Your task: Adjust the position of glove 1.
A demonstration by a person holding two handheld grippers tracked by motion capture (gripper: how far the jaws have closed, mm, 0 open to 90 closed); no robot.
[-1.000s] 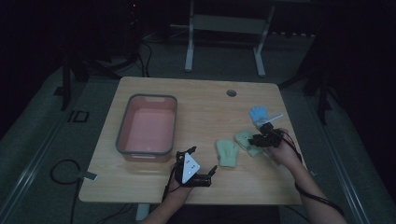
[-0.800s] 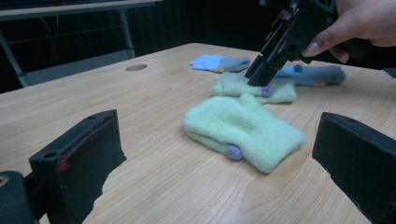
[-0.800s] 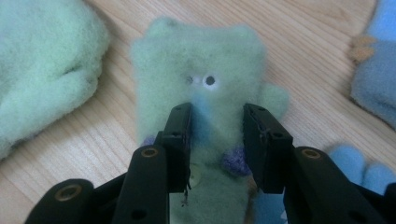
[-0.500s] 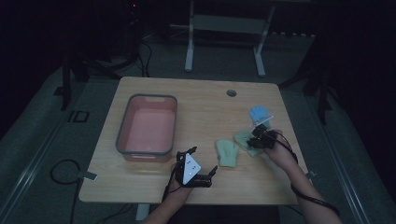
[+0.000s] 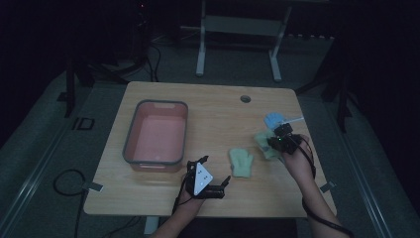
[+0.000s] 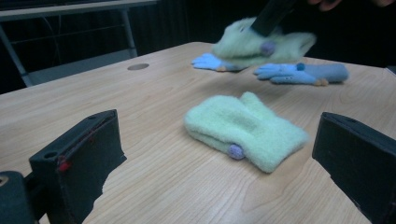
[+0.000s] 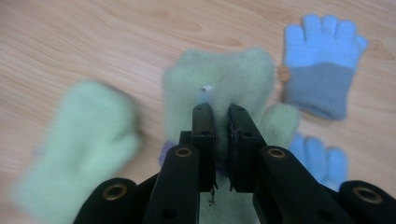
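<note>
Right gripper view has my right gripper (image 7: 219, 112) clamped on a soft, light, fuzzy green mitten (image 7: 217, 81), probably at its cuff; left gripper (image 6: 219, 149) gapes idle.

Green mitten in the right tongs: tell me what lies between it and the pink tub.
The other green mitten lies on the table roughly between the held green mitten and the pink tub. It lies flat; the stretch beyond it looks bare.
</note>
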